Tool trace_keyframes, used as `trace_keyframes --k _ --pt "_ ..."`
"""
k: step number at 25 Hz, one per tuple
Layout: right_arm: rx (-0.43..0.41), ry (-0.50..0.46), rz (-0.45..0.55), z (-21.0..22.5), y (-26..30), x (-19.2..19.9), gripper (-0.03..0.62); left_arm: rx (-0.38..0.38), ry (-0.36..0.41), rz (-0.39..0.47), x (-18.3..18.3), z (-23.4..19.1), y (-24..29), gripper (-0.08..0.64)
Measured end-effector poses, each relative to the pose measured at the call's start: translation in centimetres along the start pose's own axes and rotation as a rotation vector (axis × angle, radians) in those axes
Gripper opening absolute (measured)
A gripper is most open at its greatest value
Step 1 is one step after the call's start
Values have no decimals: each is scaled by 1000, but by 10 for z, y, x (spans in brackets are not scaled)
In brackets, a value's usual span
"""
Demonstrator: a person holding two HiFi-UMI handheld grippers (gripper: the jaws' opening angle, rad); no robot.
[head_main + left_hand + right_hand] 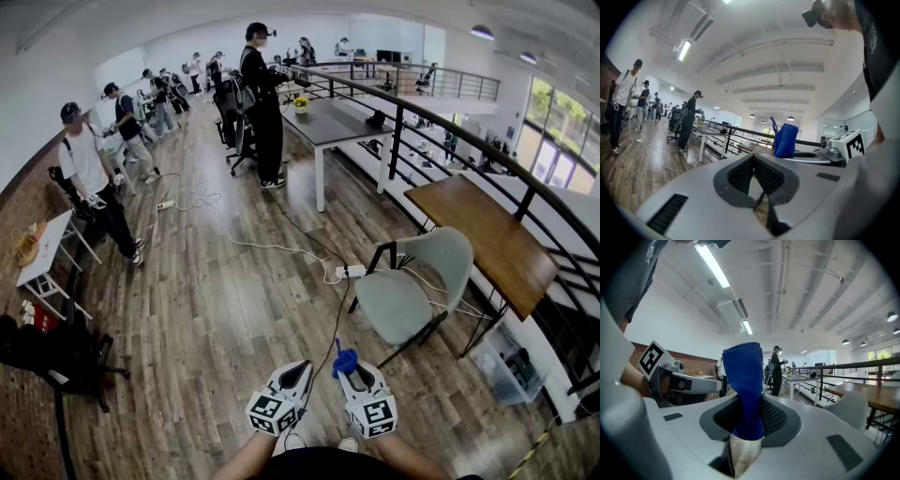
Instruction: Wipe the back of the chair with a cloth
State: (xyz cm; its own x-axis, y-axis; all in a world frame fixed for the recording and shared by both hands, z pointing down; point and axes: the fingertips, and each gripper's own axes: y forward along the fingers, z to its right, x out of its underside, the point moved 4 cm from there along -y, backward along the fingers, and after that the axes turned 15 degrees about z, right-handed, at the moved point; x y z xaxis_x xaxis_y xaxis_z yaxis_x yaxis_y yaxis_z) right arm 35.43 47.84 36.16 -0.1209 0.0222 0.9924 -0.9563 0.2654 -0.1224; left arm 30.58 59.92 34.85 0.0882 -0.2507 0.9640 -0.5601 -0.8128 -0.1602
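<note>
My right claw [749, 425] is clamped on the bunched blue cloth [743, 380], which stands up out of its jaws. My left claw [757, 176] is closed on nothing. The pale grey shell chair [412, 281] stands ahead on my right, apart from both claws, beside a brown wooden worktop [487, 234].

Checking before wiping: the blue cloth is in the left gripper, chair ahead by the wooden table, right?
Wrong gripper: the right gripper view shows the blue cloth clamped in the right gripper; the left gripper holds nothing. The chair is by the wooden table.
</note>
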Motion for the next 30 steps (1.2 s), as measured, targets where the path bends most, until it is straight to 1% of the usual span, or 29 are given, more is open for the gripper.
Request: trace_keyframes --k 6,12,20,26,30 --pt "10 -8 -6 -7 4 3 110 5 14 4 -3 -11 -6 6" --pt "25 -20 3 -21 22 5 110 13 1 14 -3 -36 -16 6" --pt "113 -11 30 -28 40 -3 110 43 -16 24 -13 -67 -21 6" --pt "144 -14 7 -19 51 1 110 59 -40 26 -15 -84 -8 6" --pt "167 2 -3 3 58 8 110 69 -46 15 -10 -89 16 6"
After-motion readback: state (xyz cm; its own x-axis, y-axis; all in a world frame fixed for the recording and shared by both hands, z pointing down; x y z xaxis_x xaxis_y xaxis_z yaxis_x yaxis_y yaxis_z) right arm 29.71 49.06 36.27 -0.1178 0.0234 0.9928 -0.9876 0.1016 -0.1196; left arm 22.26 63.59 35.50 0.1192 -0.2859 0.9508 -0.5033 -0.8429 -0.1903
